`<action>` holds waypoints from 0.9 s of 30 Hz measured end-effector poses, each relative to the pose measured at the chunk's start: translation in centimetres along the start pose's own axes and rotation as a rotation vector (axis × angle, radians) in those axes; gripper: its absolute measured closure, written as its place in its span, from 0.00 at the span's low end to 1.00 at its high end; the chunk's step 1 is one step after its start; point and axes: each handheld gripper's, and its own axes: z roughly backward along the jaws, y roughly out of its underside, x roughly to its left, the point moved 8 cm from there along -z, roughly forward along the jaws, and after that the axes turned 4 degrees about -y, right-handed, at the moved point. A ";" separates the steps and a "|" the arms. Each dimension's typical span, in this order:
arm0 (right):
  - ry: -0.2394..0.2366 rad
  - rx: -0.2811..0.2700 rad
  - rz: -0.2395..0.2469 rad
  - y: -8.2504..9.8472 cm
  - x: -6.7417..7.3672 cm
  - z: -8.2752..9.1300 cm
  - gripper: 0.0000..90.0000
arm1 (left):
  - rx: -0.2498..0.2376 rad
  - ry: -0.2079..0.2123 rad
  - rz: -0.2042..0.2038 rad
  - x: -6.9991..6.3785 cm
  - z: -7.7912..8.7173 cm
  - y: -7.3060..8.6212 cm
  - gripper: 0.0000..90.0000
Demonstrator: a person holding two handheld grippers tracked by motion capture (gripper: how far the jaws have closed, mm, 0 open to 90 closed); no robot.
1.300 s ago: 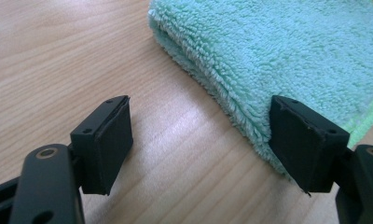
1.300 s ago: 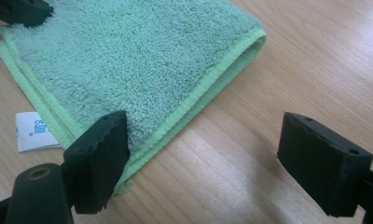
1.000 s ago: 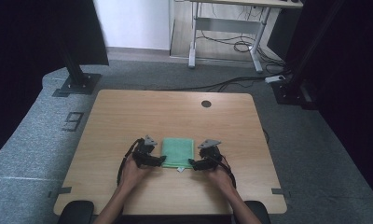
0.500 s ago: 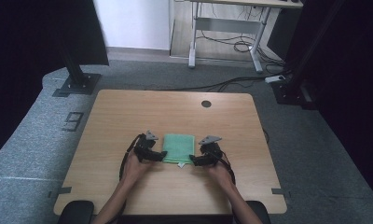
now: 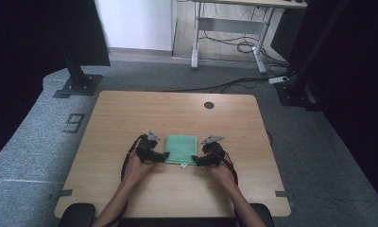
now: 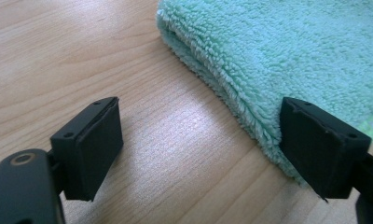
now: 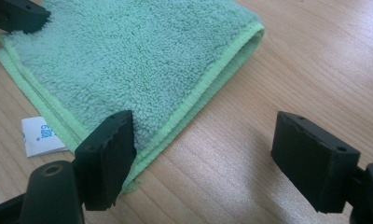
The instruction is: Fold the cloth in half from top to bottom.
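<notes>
1. Folded green cloth: flat on wooden table, between both grippers; white label partly tucked under its edge.
2. Left gripper: jaws wide, just been opening, one pad hiding the cloth's corner, nothing gripped.
3. Right gripper: jaws wide, bare table between them.

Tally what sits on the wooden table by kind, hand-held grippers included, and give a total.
Green folded cloth: 1
White label on the cloth: 1
Left hand-held gripper, jaws open: 1
Right hand-held gripper, jaws open: 1
Total: 4
</notes>
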 end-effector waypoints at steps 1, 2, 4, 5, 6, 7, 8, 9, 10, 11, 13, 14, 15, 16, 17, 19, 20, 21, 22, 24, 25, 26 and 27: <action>-0.001 0.003 -0.003 0.0 0.0 0.0 0.23 | -0.003 0.003 0.000 0.0 0.0 0.0 0.15; -0.002 0.005 -0.006 0.0 0.0 0.0 0.23 | -0.007 0.009 0.002 0.0 0.0 0.0 0.15; -0.004 0.005 -0.011 0.0 0.0 0.1 0.23 | -0.009 0.020 0.010 0.1 0.1 0.0 0.15; -0.004 0.003 -0.012 -0.1 0.0 0.1 0.23 | -0.006 0.025 0.015 0.1 0.1 0.0 0.15; -0.004 0.001 -0.012 -0.1 0.0 0.2 0.23 | -0.002 0.025 0.019 0.1 0.1 0.0 0.15; -0.005 0.000 -0.009 -0.1 0.0 0.2 0.23 | -0.003 0.027 0.022 0.1 0.2 -0.1 0.14; -0.004 0.000 -0.008 -0.1 0.1 0.2 0.23 | -0.005 0.026 0.025 0.0 0.3 -0.2 0.14; -0.006 -0.002 -0.004 -0.2 0.1 0.3 0.23 | -0.005 0.025 0.019 -0.1 0.4 -0.2 0.14; -0.008 -0.004 -0.002 -0.2 0.1 0.4 0.23 | -0.006 0.026 0.017 -0.2 0.5 -0.3 0.14; -0.011 -0.008 -0.003 -0.3 0.2 0.4 0.23 | -0.008 0.030 0.013 -0.3 0.6 -0.4 0.14; -0.018 -0.014 -0.004 -0.4 0.3 0.6 0.22 | -0.013 0.034 0.000 -0.6 1.0 -0.6 0.14; -0.024 -0.017 0.000 -0.5 0.4 0.8 0.21 | -0.014 0.034 -0.006 -0.7 1.1 -0.7 0.14; -0.027 -0.016 0.004 -0.5 0.5 0.9 0.20 | -0.010 0.033 -0.017 -0.9 1.2 -0.7 0.14; -0.032 -0.016 0.005 -0.5 0.6 1.0 0.19 | -0.005 0.033 -0.026 -1.0 1.3 -0.8 0.12; -0.036 -0.018 0.008 -0.6 0.6 1.1 0.19 | -0.002 0.031 -0.036 -1.2 1.5 -0.8 0.11; -0.043 -0.022 0.012 -0.6 0.8 1.4 0.16 | 0.009 0.035 -0.054 -1.5 1.8 -0.7 0.08; -0.045 -0.023 0.012 -0.7 0.8 1.6 0.16 | 0.008 0.042 -0.058 -1.7 1.9 -0.7 0.06; -0.049 -0.024 0.019 -0.7 0.8 1.7 0.16 | 0.012 0.044 -0.071 -1.8 2.2 -0.7 0.04; -0.057 -0.025 0.019 -0.7 0.9 2.0 0.15 | 0.010 0.044 -0.073 -1.9 2.3 -0.6 0.02; -0.064 -0.027 0.022 -0.7 0.9 2.3 0.15 | 0.011 0.048 -0.082 -2.1 2.7 -0.6 0.01; -0.067 -0.029 0.025 -0.7 0.9 2.5 0.14 | 0.009 0.047 -0.085 -2.1 2.9 -0.5 0.00; -0.067 -0.029 0.027 -0.7 0.9 2.7 0.12 | 0.006 0.048 -0.086 -2.2 3.1 -0.5 0.00; -0.068 -0.032 0.028 -0.7 0.9 2.9 0.10 | 0.003 0.049 -0.088 -2.2 3.4 -0.5 0.00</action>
